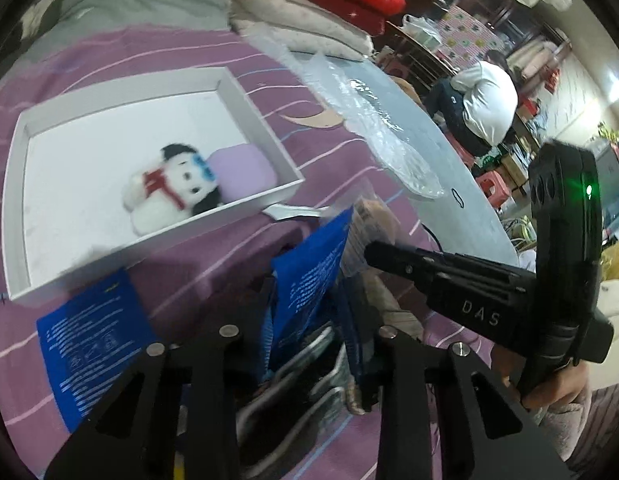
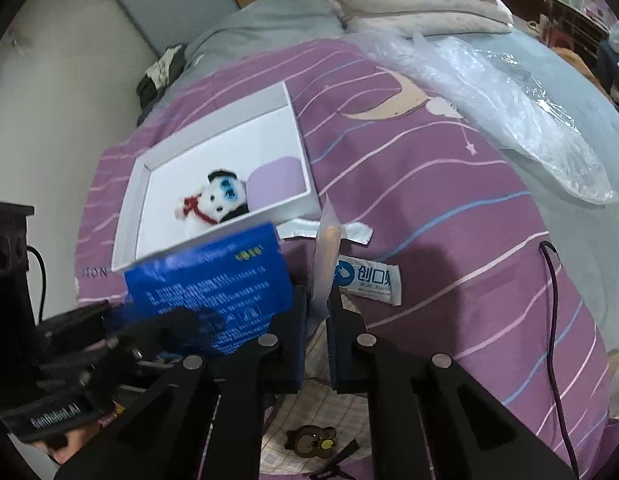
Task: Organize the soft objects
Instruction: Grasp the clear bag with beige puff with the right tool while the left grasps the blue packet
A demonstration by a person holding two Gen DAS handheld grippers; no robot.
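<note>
Between both grippers' jaws, blue pouch point(image 2: 213, 284) upright, long axis toward the white box point(image 2: 299, 136).

Purple striped bedspread point(image 2: 429, 200), stacked pillows point(image 2: 421, 8), cluttered dim room.

The white box point(image 1: 265, 120) looked like smooth matt cardboard. Inside it, the plush toy point(image 1: 169, 192) was fluffy white and black fabric, and the lilac pad point(image 1: 245, 172) just beside it was soft and matt. Under the box, the purple bedsheet point(image 2: 429, 200) was matt woven cloth. Near the box, the blue packet point(image 2: 213, 276) was glossy printed foil, and the clear plastic bag point(image 2: 509, 104) was shiny and wrinkled.
</note>
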